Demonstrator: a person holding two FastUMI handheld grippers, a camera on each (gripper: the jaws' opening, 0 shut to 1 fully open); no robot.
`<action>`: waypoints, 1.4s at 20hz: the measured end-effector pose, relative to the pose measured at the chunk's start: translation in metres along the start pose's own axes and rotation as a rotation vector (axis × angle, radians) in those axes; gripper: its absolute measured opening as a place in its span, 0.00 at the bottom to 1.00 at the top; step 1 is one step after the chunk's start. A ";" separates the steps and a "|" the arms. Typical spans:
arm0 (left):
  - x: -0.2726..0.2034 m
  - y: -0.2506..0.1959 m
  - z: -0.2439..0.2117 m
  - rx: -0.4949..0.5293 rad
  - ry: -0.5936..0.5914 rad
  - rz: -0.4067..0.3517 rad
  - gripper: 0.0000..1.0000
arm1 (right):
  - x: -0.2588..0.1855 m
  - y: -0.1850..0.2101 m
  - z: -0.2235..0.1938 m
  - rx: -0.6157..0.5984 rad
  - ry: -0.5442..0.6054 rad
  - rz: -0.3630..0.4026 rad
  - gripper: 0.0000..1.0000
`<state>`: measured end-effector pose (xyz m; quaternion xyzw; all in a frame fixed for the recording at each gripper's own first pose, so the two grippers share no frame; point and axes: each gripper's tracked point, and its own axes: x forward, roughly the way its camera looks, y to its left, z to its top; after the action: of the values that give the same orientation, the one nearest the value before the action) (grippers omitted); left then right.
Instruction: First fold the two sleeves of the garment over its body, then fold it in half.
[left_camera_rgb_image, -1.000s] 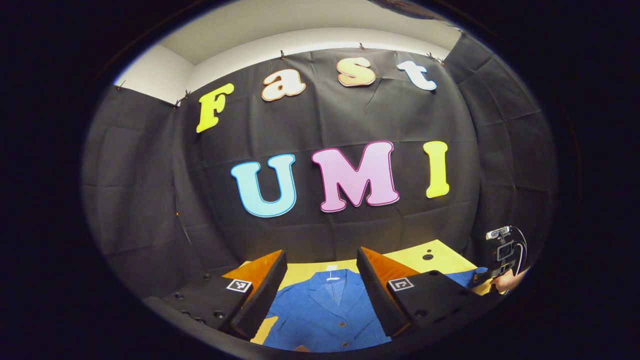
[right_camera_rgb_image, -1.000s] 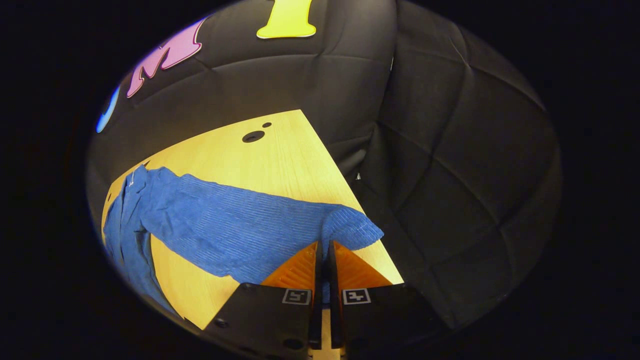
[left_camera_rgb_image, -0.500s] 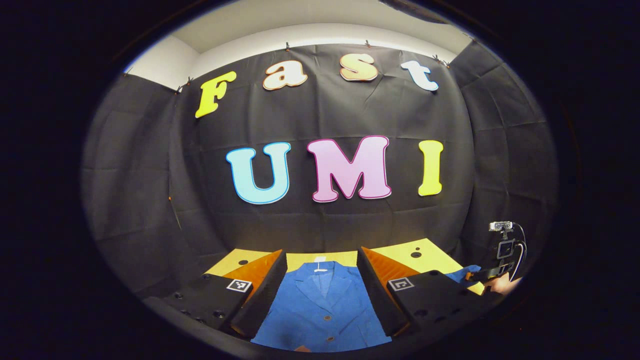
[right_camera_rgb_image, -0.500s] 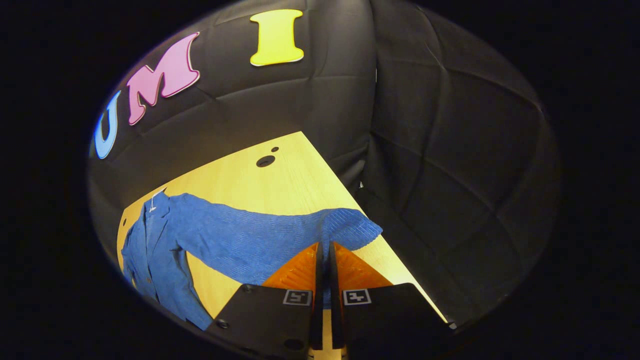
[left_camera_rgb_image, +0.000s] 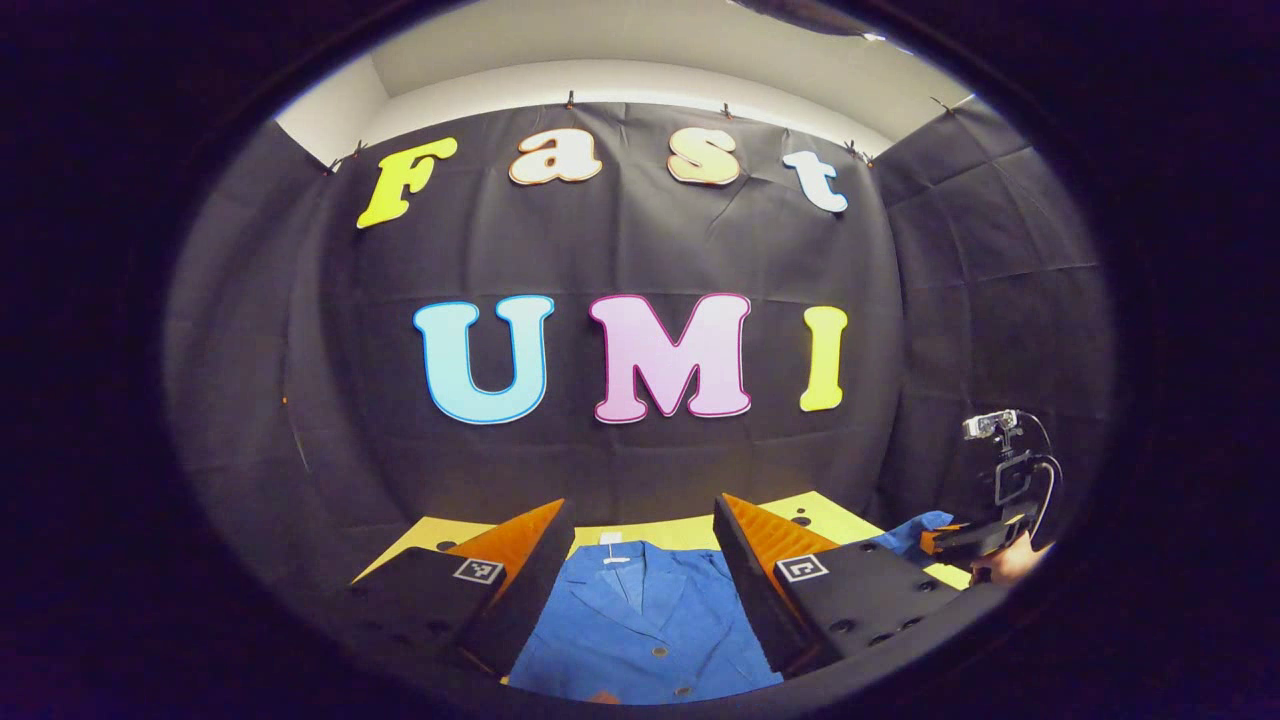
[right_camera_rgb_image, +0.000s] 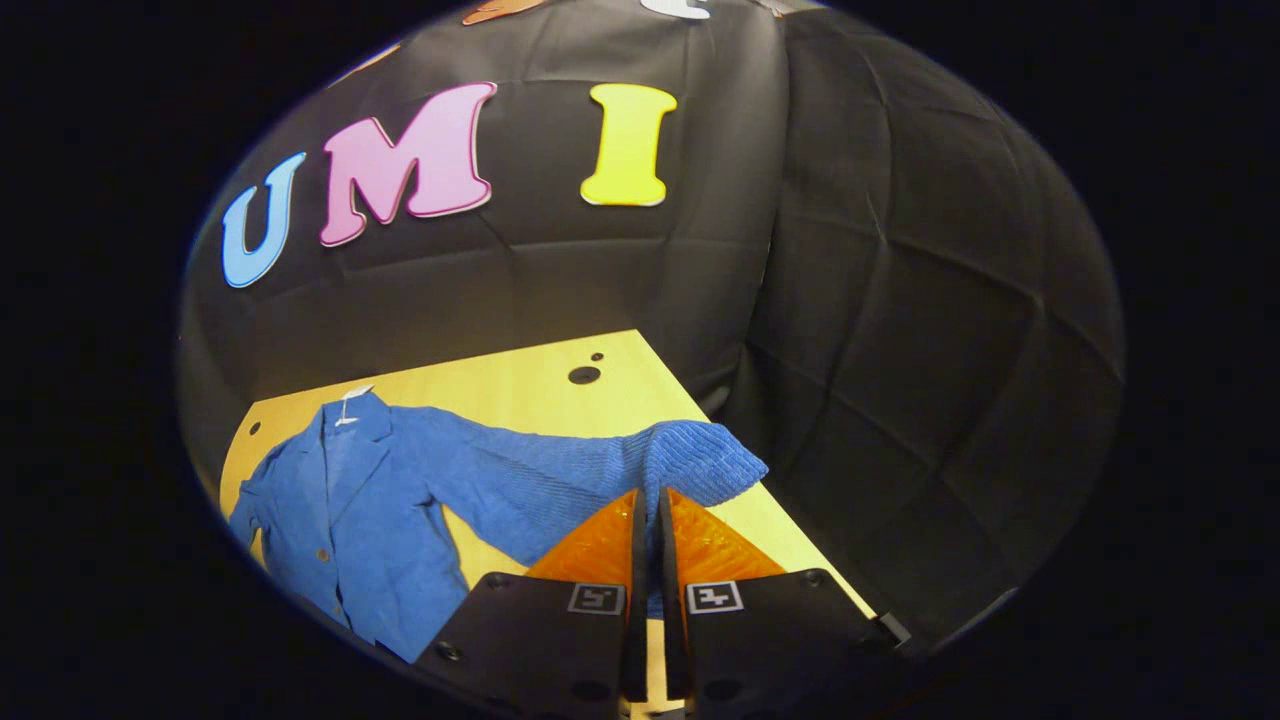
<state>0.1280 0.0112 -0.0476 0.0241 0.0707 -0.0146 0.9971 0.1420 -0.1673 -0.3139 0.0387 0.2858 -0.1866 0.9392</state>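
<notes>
Wooden table (right_camera_rgb_image: 520, 385), blue jacket's sleeve (right_camera_rgb_image: 640, 465) pinched in right gripper (right_camera_rgb_image: 648, 500) jaws

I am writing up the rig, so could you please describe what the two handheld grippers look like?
Each gripper has two wedge-shaped fingers on black blocky bases, each base bearing a small square black-and-white marker. The left gripper shows round holes in its bases. The right gripper, seen from the left gripper view, carries a small camera on a black bracket with a looping cable.

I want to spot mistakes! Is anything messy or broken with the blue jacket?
Nothing broken. The jacket lies flat on the table; one sleeve is lifted off it, pinched in the right gripper. The left gripper hangs open above.
</notes>
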 end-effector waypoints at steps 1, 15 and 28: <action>0.000 0.014 -0.002 -0.002 -0.001 -0.005 0.81 | -0.010 0.010 0.007 0.005 -0.028 -0.016 0.08; 0.003 0.154 -0.033 -0.042 0.027 0.076 0.82 | 0.001 0.224 0.035 -0.107 -0.041 0.149 0.09; -0.043 0.265 -0.125 -0.142 0.183 0.364 0.82 | 0.039 0.456 -0.035 -0.240 0.147 0.449 0.08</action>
<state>0.0768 0.2830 -0.1525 -0.0328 0.1561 0.1730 0.9719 0.3238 0.2492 -0.3797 0.0032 0.3576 0.0650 0.9316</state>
